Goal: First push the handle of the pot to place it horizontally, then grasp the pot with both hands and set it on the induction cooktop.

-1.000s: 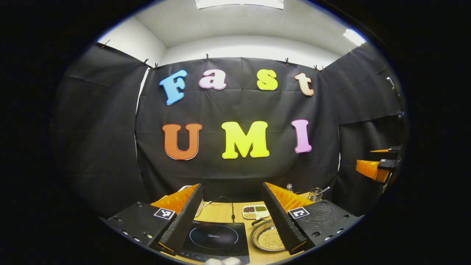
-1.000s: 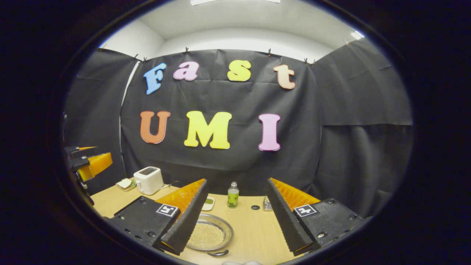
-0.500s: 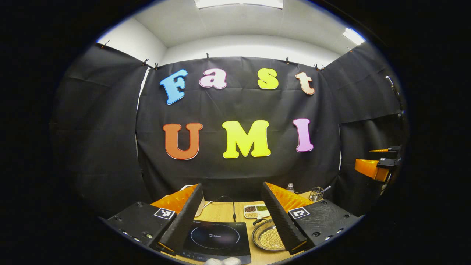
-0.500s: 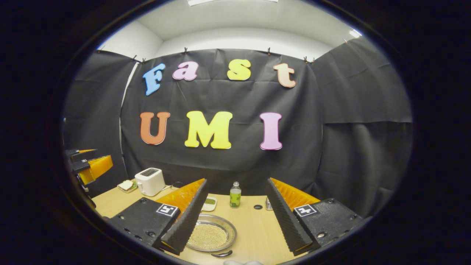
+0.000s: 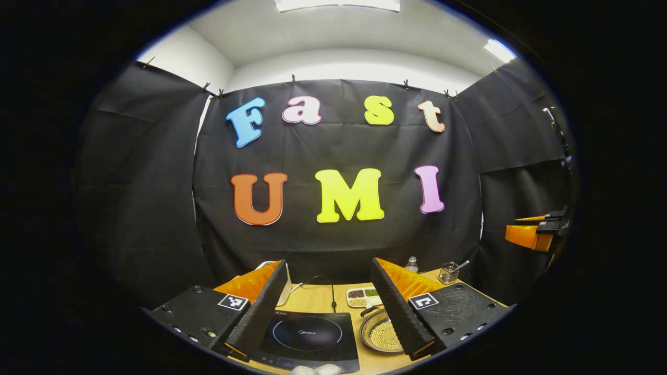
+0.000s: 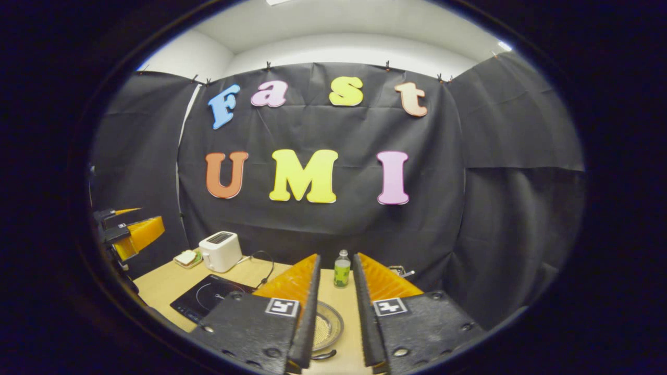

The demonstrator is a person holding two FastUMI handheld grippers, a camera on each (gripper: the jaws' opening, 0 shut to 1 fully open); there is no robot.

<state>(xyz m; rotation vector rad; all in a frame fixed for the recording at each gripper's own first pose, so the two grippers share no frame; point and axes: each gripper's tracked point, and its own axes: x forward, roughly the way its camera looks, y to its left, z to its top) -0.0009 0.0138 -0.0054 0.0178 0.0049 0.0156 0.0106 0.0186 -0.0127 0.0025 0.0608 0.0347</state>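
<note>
In the left gripper view, the left gripper (image 5: 329, 307) hangs above the near edge of the table (image 5: 318, 300) with its two fingers spread wide and nothing between them. Through the gap lies the induction cooktop (image 5: 307, 336), flat near the table's front edge, its cord running back toward the far edge. Just to the right of the cooktop sits the pot (image 5: 380, 336), a shallow metal pan holding pale grains, partly hidden behind the right-hand finger; a short dark handle shows at its far rim. Behind the pot a small divided dish (image 5: 363, 297) holds dark, green and pale grains. Farther right, near the table's far right corner, stand a bottle (image 5: 411, 264) and a wire utensil holder (image 5: 447, 273). At the right margin the other gripper shows in the air, well above the table.

In the right gripper view, the left gripper (image 6: 127, 232) shows at the left margin, raised over the table's left edge. A toaster (image 6: 221, 251) stands near the far left corner with a small plate (image 6: 186, 258) just beside it. The cooktop (image 6: 208, 297) lies in front of them. The right gripper (image 6: 333, 312) hovers over the pot (image 6: 328, 328), its fingers drawn close with only a narrow gap left, gripping nothing. A dark curved handle (image 6: 324, 355) shows at the pot's near rim. The bottle (image 6: 342, 269) stands at the far edge, seen between the fingers.
</note>
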